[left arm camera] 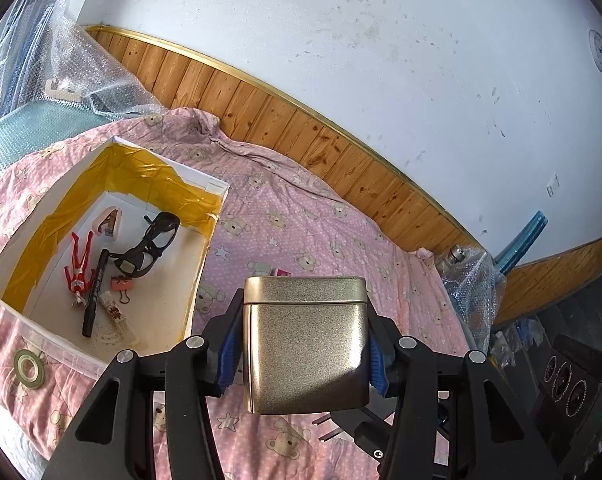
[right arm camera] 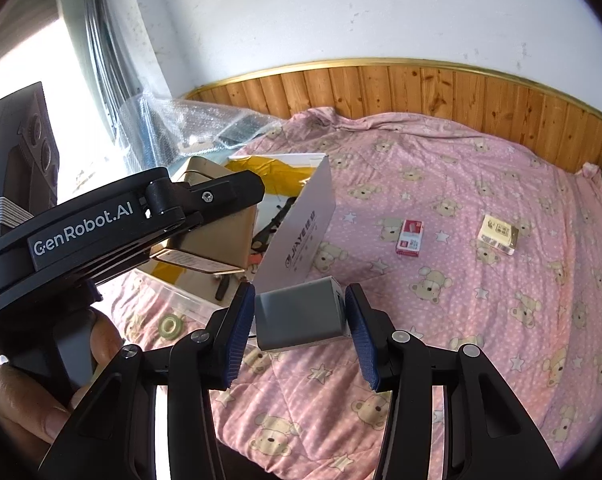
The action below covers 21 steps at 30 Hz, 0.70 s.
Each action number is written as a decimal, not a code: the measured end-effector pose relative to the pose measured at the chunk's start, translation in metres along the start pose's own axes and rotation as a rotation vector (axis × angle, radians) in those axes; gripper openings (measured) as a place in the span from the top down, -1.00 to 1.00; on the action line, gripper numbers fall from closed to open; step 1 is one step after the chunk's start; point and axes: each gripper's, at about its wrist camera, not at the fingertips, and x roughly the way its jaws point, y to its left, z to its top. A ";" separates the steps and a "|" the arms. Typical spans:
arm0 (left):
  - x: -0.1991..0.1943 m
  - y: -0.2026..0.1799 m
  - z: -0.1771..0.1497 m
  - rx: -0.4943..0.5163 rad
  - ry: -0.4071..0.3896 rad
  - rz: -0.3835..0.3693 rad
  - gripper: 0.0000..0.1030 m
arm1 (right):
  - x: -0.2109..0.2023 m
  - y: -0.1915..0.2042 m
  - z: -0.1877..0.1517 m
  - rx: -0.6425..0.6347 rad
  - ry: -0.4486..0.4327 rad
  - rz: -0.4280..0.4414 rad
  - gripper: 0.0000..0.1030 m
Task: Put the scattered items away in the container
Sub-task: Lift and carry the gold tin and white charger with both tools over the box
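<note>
A: So, where are we in the tidy-up?

B: Mid-carry, I'd judge. The left gripper [left arm camera: 305,344] is clamped on a gold tin [left arm camera: 306,344], blue pads pressed to both its sides, lifted off the pink quilt [left arm camera: 301,220] just beside the white box [left arm camera: 205,248].

A: And the right one?

B: The right gripper [right arm camera: 301,320] has its pads against a small grey block [right arm camera: 301,318], so it looks closed on it, near the box's printed outer wall.

A: What's already inside the box?

B: Black glasses [left arm camera: 149,246], a red figure [left arm camera: 79,264], a black pen [left arm camera: 96,292], a binder clip [left arm camera: 121,285] and a stapler [left arm camera: 109,222] near the far wall.

A: Next move?

B: Probably swinging the tin over the box's near wall and lowering it onto bare floor. The corner nearest the tin looks free; the glasses and pen fill the middle.

A: Any edges to mind?

B: The box walls stand upright with yellow tape around the rim, so the tin must clear that before descending. The right wrist view shows the left gripper's body close by, near the box, so both going in together could collide. One at a time seems wiser.

A: Anything left outside?

B: A red-and-white packet [right arm camera: 411,238] and a yellowish packet [right arm camera: 498,235] lie well apart from the box on open quilt, and a tape roll [left arm camera: 29,369] sits just outside the box's front wall.
</note>
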 end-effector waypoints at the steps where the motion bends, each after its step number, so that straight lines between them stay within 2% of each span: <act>1: -0.001 0.002 0.000 -0.004 0.000 -0.002 -0.01 | 0.001 0.001 0.001 -0.001 0.001 0.003 0.05; 21: -0.008 0.046 0.003 -0.066 0.009 0.017 -0.01 | 0.029 0.022 0.008 -0.020 0.038 0.060 0.05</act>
